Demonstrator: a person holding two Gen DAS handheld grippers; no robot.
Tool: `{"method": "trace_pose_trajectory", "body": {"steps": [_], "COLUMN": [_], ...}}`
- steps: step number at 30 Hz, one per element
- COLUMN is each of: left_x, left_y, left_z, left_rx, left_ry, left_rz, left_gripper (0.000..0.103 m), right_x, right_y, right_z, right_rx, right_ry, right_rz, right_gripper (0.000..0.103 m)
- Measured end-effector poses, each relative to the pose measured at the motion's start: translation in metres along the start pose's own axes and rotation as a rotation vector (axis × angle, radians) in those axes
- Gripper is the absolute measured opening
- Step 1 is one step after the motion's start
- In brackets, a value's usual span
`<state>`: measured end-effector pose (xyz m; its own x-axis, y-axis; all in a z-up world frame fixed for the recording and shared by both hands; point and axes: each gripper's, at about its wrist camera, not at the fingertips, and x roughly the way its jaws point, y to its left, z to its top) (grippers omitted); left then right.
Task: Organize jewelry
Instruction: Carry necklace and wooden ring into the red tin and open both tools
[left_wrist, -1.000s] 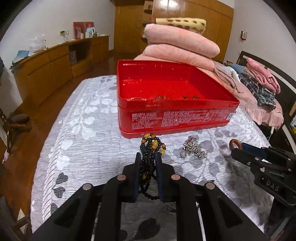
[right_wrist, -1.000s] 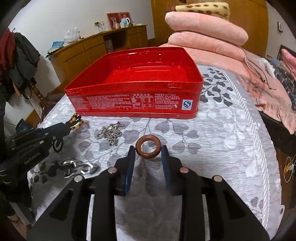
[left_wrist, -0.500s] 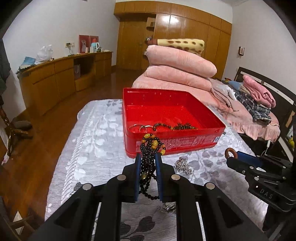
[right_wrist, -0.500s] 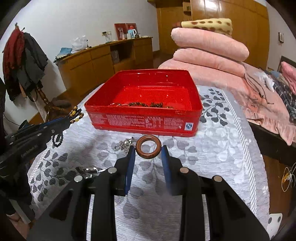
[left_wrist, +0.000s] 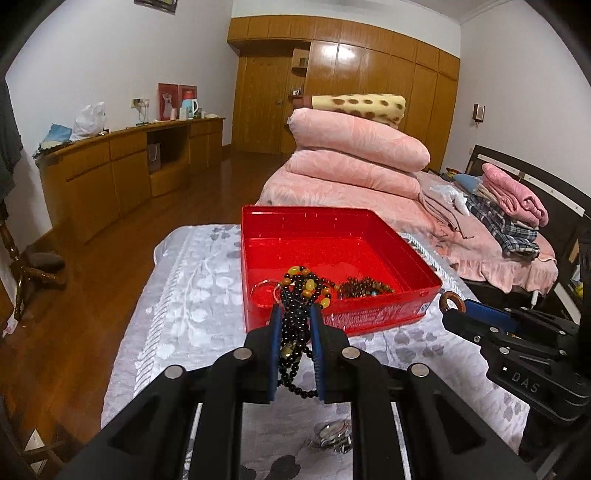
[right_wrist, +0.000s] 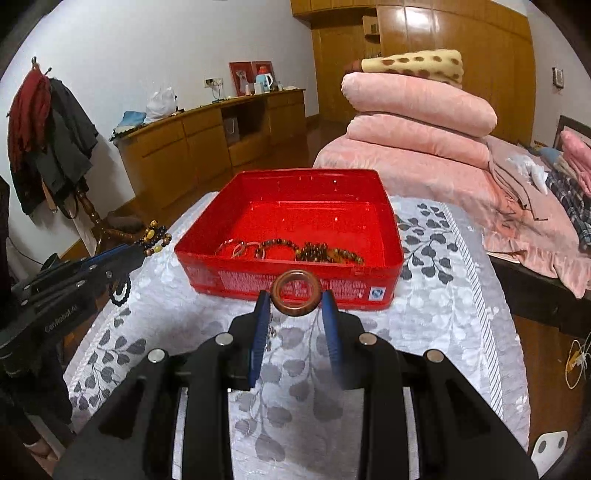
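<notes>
My left gripper (left_wrist: 295, 314) is shut on a black bead necklace with amber beads (left_wrist: 297, 314), lifted above the bedspread in front of the red tin box (left_wrist: 406, 254). In the right wrist view the same gripper (right_wrist: 138, 247) shows at the left with the necklace (right_wrist: 155, 236) hanging from it. A brown ring bangle (right_wrist: 295, 293) stands upright between the pads of my right gripper (right_wrist: 295, 301), which is shut on it just before the red box (right_wrist: 391, 236). Several bead bracelets (right_wrist: 325, 253) and pale bangles (right_wrist: 236, 247) lie inside the box.
A silver watch (left_wrist: 334, 435) lies on the grey leaf-patterned bedspread (right_wrist: 443, 258) below the left gripper. Folded pink quilts (left_wrist: 354, 155) are stacked behind the box. A wooden cabinet (left_wrist: 122, 173) lines the left wall; a coat stand (right_wrist: 48, 122) is at the far left.
Both grippers have risen with their jewelry, so the inside of the red box and the bracelets in it now show. Grips are unchanged.
</notes>
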<state>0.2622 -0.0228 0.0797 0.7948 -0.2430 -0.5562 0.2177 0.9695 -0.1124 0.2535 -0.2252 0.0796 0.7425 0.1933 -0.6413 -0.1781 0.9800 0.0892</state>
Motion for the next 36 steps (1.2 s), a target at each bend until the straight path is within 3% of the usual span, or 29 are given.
{"method": "trace_pose_trajectory", "body": {"steps": [22,36], "left_x": [0.03,0.084], "left_y": [-0.011,-0.008], "left_z": [0.056,0.062], "left_rx": [-0.006,-0.029], "left_ry": [-0.069,-0.003], "left_rz": [-0.026,-0.036], "left_gripper": [0.015,0.015], "right_x": [0.028,0.074], "right_y": [-0.016,-0.025], "right_z": [0.047,0.062], "right_rx": [0.035,0.059], "right_ry": [-0.018,0.03], "right_rz": [0.003,0.006], "right_gripper": [0.028,0.028]}}
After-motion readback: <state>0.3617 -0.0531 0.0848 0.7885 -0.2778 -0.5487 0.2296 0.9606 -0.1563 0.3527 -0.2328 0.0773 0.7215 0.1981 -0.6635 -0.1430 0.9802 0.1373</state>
